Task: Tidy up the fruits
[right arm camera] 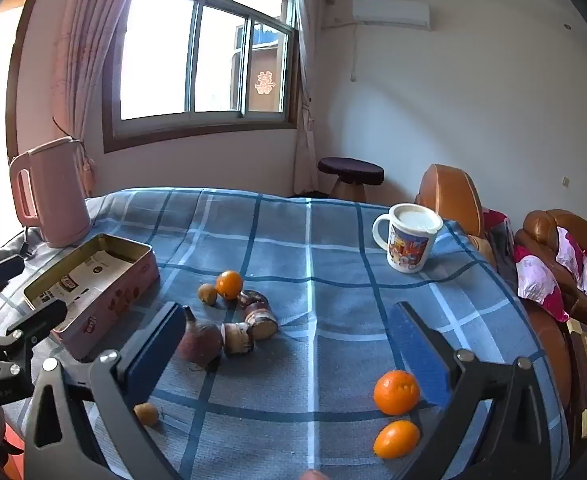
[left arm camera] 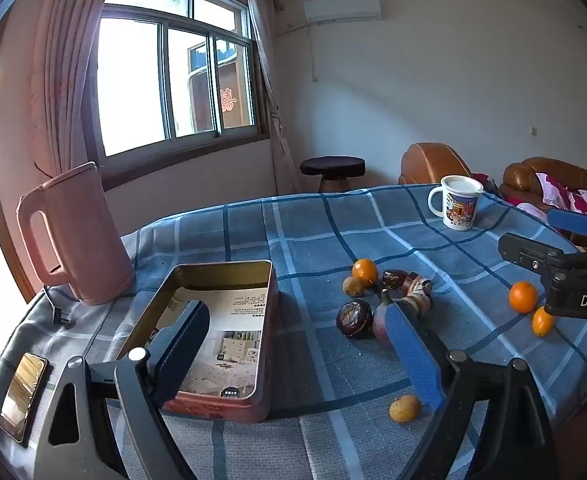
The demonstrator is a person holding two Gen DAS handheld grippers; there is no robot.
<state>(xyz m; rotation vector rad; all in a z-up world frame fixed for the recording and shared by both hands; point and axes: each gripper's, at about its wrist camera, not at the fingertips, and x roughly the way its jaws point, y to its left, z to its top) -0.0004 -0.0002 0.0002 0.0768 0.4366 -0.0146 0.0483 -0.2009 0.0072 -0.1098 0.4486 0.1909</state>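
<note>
Fruit lies scattered on the blue checked cloth. An orange (left arm camera: 365, 272) and a small yellow fruit (left arm camera: 353, 286) sit beside brown cut pieces (left arm camera: 415, 294) and a dark round fruit (left arm camera: 354, 319). An open tin box (left arm camera: 268, 340) with printed paper inside lies left of them. My left gripper (left arm camera: 293, 308) stands open over the tin's near end, nothing held. My right gripper (right arm camera: 287, 312) is open too, above bare cloth; an orange (right arm camera: 396, 392) and an oval orange (right arm camera: 396, 438) lie by its right finger. A reddish fruit (right arm camera: 199, 344) rests near its left finger.
A pink kettle (left arm camera: 77, 236) stands at the table's far left, its plug (left arm camera: 61, 316) on the cloth. A phone (left arm camera: 23, 396) lies at the near left edge. A printed mug (right arm camera: 409, 240) stands far right. Another small yellow fruit (left arm camera: 404, 408) lies near. Sofas (right arm camera: 565, 240) sit beyond the right edge.
</note>
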